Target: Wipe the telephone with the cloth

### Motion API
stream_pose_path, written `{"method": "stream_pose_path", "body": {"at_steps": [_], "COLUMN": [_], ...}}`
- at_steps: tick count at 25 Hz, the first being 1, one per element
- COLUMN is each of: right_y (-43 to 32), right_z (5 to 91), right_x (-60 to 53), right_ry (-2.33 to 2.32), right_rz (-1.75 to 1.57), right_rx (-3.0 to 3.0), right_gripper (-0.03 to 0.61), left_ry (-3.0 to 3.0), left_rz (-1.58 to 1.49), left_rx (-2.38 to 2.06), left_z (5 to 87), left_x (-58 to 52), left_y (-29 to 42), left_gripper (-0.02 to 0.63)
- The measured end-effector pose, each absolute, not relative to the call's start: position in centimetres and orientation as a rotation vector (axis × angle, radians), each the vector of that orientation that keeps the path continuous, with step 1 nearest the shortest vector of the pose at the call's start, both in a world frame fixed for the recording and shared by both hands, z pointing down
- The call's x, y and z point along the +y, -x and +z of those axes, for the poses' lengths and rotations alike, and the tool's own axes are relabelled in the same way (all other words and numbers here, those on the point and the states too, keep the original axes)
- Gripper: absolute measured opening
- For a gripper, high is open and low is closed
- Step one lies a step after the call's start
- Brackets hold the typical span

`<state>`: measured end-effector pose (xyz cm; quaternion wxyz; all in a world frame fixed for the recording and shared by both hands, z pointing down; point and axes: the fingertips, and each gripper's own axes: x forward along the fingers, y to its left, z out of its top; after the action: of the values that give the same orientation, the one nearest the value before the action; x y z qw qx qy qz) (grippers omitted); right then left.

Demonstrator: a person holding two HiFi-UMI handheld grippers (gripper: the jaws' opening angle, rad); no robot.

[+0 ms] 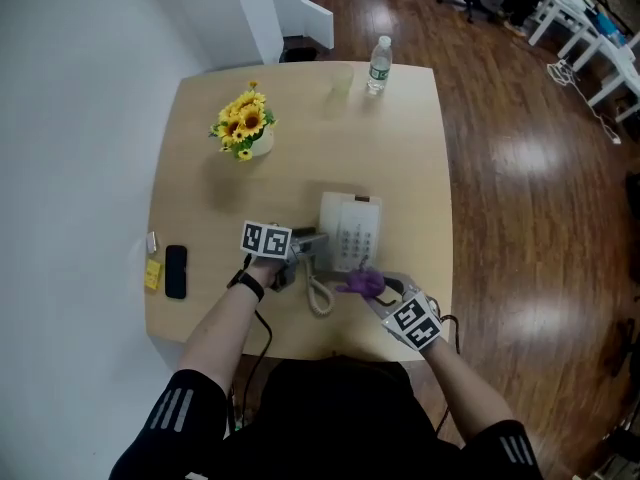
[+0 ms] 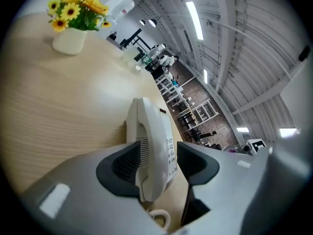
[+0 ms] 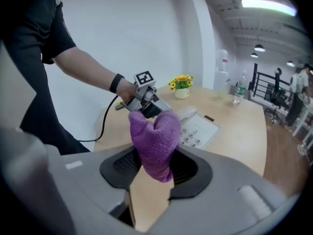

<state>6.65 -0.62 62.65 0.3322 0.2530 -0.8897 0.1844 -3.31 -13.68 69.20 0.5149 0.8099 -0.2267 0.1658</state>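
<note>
Sunflowers (image 1: 242, 120) in white vase (image 1: 261, 147), left gripper (image 2: 156, 163) clamped on telephone handset (image 2: 146, 126), right gripper (image 3: 156, 168) clamped on purple cloth (image 3: 155, 136)

Pale wooden table (image 1: 400, 148) with rounded corners, standing on a dark wood floor (image 1: 530, 228)
Potted sunflowers (image 1: 243, 130) at ten o'clock; a water bottle (image 1: 378, 65) at one o'clock by the far edge; a white telephone (image 1: 350, 230) toward five o'clock; a black mobile (image 1: 176, 271) and a yellow block (image 1: 152, 274) side by side at eight o'clock
</note>
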Motion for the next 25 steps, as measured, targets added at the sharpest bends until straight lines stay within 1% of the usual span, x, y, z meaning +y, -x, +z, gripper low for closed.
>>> {"method": "stream_pose_path", "body": {"at_steps": [4, 8, 17, 25], "right_y": [-8.3, -9.7, -10.5, -10.9], "right_z": [62.7, 62.9, 63.2, 63.2], "right_x": [-0.9, -1.2, -1.7, -2.2], "right_ry": [-0.729, -0.775, -0.802, -0.819], "right_rz": [0.583, 0.621, 0.661, 0.677], "right_rx": [-2.332, -2.328, -2.326, -2.326], "right_gripper": [0.169, 0.169, 0.169, 0.169], "left_ry": [-1.891, -1.868, -1.832, -1.84], "left_rz": [0.361, 0.299, 0.228, 0.204], "left_rx": [-0.48, -0.425, -0.326, -0.295], "left_z": [70.4, 70.4, 70.2, 70.2], "left_x": [-13.5, -13.8, -13.6, -13.6], "left_y": [2.5, 1.4, 0.8, 0.4], "left_gripper": [0.168, 0.128, 0.104, 0.098]}}
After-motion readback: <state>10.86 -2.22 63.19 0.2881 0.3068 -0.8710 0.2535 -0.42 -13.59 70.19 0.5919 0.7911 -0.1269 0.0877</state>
